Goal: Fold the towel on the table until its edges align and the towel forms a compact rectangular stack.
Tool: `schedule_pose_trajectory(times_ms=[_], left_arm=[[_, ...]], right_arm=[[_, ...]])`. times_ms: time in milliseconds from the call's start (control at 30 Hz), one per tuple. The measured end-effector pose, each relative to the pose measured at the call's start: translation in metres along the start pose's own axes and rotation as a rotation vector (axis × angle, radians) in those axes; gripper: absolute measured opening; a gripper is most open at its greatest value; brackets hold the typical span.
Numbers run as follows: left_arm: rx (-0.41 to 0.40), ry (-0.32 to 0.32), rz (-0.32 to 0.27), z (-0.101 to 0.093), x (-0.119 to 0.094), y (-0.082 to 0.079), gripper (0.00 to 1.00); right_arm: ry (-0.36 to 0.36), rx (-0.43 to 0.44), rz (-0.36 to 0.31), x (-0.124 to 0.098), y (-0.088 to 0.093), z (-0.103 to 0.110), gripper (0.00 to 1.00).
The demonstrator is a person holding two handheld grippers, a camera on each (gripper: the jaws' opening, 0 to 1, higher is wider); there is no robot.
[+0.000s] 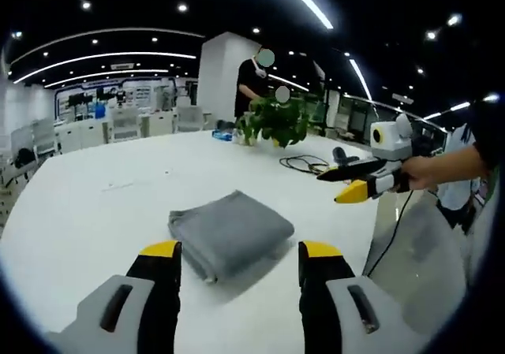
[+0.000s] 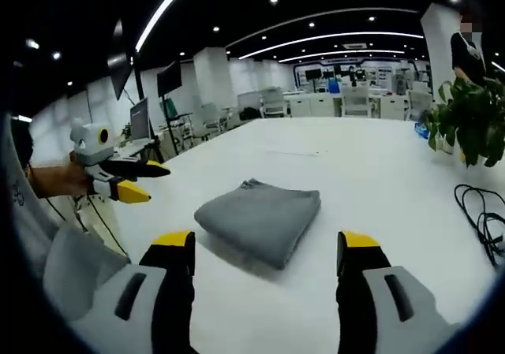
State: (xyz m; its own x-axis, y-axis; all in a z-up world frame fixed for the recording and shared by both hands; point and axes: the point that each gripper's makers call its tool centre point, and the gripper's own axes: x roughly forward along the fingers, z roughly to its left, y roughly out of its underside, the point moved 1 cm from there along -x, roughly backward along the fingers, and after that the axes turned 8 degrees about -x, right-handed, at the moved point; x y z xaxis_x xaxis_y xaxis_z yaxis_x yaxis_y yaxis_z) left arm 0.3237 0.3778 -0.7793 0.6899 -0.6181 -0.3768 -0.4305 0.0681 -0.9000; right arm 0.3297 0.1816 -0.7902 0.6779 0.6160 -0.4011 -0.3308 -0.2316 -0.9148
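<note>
Two grippers hung over the white counter [image 1: 95, 204], both with fingers spread wide and grasping nothing. In the left gripper view the left gripper [image 1: 239, 261] framed the grey towel [image 1: 230, 232], which lay just beyond the fingertips at about 12 o'clock, already folded into a compact, thick rectangle. The right gripper [image 1: 357, 180] showed at 3 o'clock in that view, held in a hand well clear of the cloth. In the right gripper view the right gripper [image 2: 267, 253] looked at the towel [image 2: 259, 218] from the opposite side, with the left gripper [image 2: 130, 180] at 9 o'clock.

The main risk, as I judged it, was further handling: a stray nudge from either set of fingers could have dragged the top layer and skewed the aligned edges. One corner near the left gripper looked slightly loose and might have slipped open. A cable [image 2: 483, 221] at 3 o'clock and a potted plant [image 1: 276, 120] sat well apart, unlikely to snag.
</note>
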Motion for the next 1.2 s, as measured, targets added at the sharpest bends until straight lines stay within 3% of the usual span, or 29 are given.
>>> schedule_pose_trajectory(times_ms=[233, 500, 733, 900, 1033, 1200], left_arm=[[-0.028, 0.001, -0.012, -0.009, -0.009, 0.016, 0.66], [-0.02, 0.014, 0.026, -0.014, -0.008, 0.03, 0.68], [-0.015, 0.015, 0.013, -0.017, -0.011, 0.03, 0.7], [-0.063, 0.021, 0.025, -0.02, -0.013, 0.042, 0.71], [-0.053, 0.016, 0.043, -0.023, -0.015, 0.05, 0.74], [-0.046, 0.013, 0.013, -0.023, -0.019, 0.045, 0.81]], right_arm=[[-0.002, 0.006, 0.033, -0.011, 0.014, 0.012, 0.79], [-0.001, 0.023, 0.046, -0.022, 0.026, 0.026, 0.8], [0.001, 0.0, 0.069, -0.026, 0.032, 0.029, 0.8], [0.008, 0.013, 0.06, -0.025, 0.036, 0.032, 0.77], [0.002, 0.016, 0.069, -0.02, 0.041, 0.038, 0.76], [-0.011, 0.018, 0.069, -0.017, 0.043, 0.044, 0.78]])
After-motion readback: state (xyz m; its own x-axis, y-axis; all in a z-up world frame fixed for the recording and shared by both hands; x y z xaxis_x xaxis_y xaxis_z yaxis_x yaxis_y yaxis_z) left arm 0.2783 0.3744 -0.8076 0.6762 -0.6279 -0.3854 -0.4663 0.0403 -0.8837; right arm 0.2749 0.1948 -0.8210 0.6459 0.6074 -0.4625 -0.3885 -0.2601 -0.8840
